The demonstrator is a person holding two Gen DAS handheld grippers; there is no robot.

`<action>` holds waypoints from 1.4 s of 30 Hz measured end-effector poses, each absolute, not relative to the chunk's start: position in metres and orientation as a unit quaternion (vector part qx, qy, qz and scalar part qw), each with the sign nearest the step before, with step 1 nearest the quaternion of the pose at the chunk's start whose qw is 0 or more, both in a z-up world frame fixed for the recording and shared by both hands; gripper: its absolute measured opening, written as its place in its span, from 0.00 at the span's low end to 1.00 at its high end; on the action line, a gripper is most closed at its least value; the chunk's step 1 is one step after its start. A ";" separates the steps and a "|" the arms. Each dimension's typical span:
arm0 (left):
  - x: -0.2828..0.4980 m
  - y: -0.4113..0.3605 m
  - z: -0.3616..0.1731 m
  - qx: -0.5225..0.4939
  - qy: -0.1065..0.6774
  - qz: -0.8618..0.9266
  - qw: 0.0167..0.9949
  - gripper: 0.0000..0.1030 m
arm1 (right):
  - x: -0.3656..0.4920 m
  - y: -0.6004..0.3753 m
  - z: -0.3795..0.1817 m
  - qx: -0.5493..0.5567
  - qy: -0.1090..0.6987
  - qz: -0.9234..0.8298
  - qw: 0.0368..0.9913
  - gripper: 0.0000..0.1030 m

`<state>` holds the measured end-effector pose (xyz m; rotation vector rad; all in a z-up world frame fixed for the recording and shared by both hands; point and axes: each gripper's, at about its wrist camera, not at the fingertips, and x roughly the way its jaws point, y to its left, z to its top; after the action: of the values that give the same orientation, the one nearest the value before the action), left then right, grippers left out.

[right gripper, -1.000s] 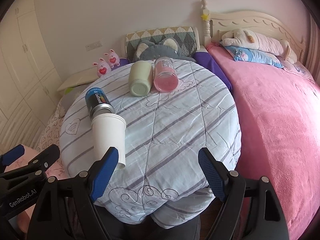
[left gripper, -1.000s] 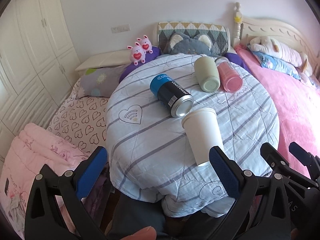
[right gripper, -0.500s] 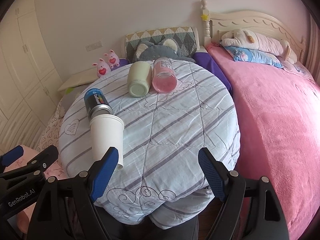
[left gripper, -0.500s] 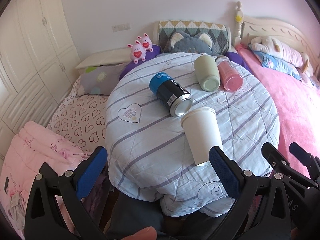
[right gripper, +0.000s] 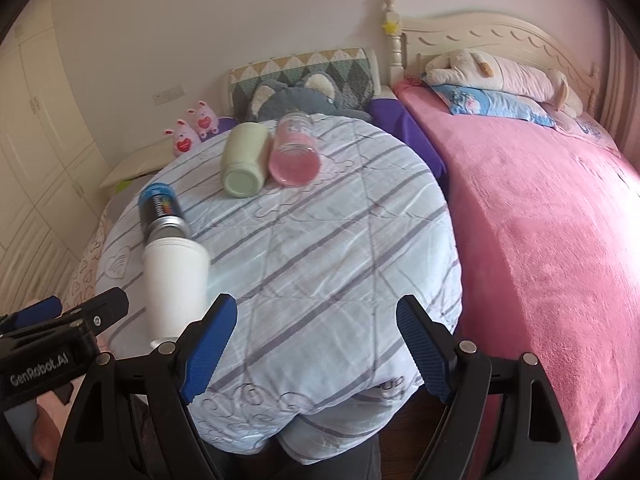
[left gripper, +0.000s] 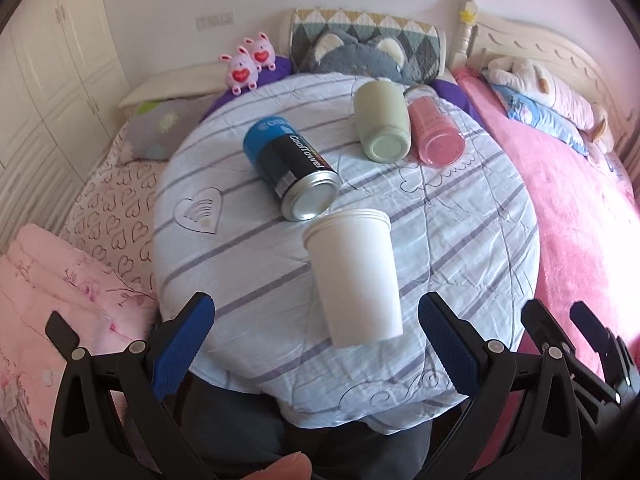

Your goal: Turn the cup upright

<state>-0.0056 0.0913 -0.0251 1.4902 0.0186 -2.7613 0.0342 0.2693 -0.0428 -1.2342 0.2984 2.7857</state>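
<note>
A white paper cup [left gripper: 356, 276] lies on its side on the round table with the striped cloth [left gripper: 460, 248], rim pointing away from me, base toward me. My left gripper [left gripper: 316, 340] is open and empty, its blue pads either side of the cup's base, just short of it. In the right wrist view the cup [right gripper: 174, 280] lies at the left. My right gripper [right gripper: 316, 344] is open and empty over the table's near edge, to the right of the cup. The left gripper [right gripper: 60, 320] shows there at the far left.
A blue and black can [left gripper: 290, 168] lies just behind the cup's rim. A pale green cup [left gripper: 382, 124] and a pink cup [left gripper: 436, 132] lie on their sides at the back. A pink bed [right gripper: 540, 220] flanks the table on the right, folded pink bedding [left gripper: 52, 292] on the left.
The left gripper has moved forward toward the white cup, which now sits larger between its pads. The right gripper has edged forward and to the right. Nothing on the table has moved.
</note>
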 end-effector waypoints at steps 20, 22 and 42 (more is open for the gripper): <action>-0.064 0.100 -0.081 0.564 0.075 -0.822 0.034 1.00 | -0.011 0.308 -0.081 -0.442 0.126 0.888 0.018 0.81; -0.068 0.100 -0.084 0.568 0.076 -0.818 0.036 1.00 | -0.013 0.308 -0.082 -0.444 0.128 0.887 0.015 0.81; -0.081 0.086 -0.094 0.572 0.114 -0.812 0.017 0.68 | -0.019 0.299 -0.084 -0.450 0.126 0.884 0.014 0.81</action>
<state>-0.0814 0.0857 -0.0936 1.7780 0.3557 -2.5246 -0.0187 0.2991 -0.0842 -1.4000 0.3918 2.7525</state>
